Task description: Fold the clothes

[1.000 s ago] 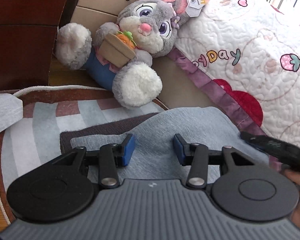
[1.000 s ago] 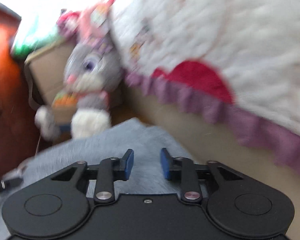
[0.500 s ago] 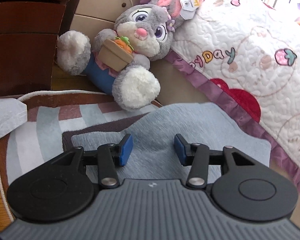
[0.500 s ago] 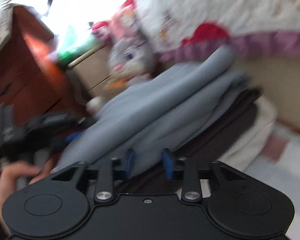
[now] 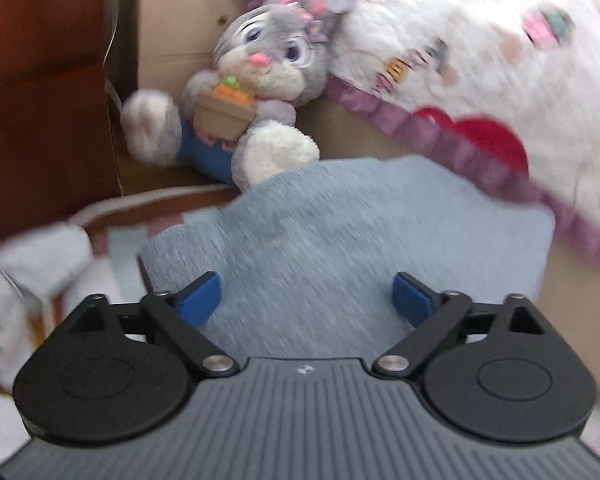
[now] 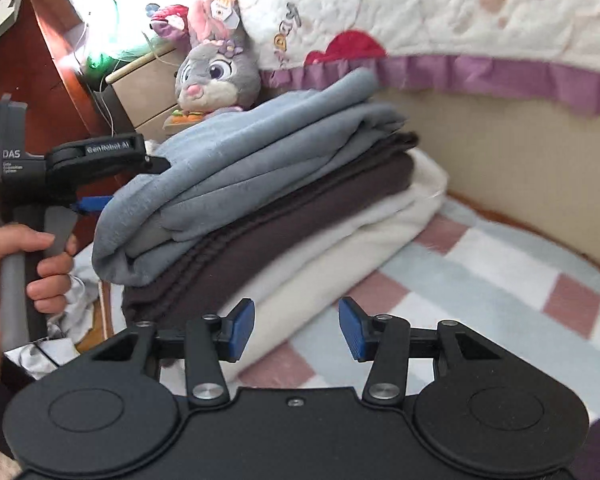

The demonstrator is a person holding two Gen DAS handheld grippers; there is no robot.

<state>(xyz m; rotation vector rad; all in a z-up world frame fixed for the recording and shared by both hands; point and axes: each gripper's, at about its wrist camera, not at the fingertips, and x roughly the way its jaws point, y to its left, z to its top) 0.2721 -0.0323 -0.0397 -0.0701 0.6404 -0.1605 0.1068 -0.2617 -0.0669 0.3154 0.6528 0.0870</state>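
A folded grey-blue garment (image 6: pixel 236 168) lies on top of a stack, over a dark brown garment (image 6: pixel 284 216) and a cream one (image 6: pixel 352 240). In the left wrist view the grey-blue garment (image 5: pixel 340 232) fills the middle. My left gripper (image 5: pixel 306 300) is wide open and empty just above its near part; in the right wrist view the left gripper (image 6: pixel 112 176) sits at the stack's left side. My right gripper (image 6: pixel 296 330) is open and empty, low in front of the stack by the cream garment's edge.
A plush rabbit (image 5: pixel 252 92) sits behind the stack against a beige bed base (image 6: pixel 500 152). A quilted bedspread (image 5: pixel 500 60) hangs at the right. A dark wooden cabinet (image 5: pixel 40 100) stands left. The stack rests on a checked rug (image 6: pixel 480 280). White cloth (image 5: pixel 32 256) lies at the left.
My left gripper's jaws have opened wider and it has shifted over the grey-blue garment. My right gripper has swung away, dropped low in front of the stack and opened wider.
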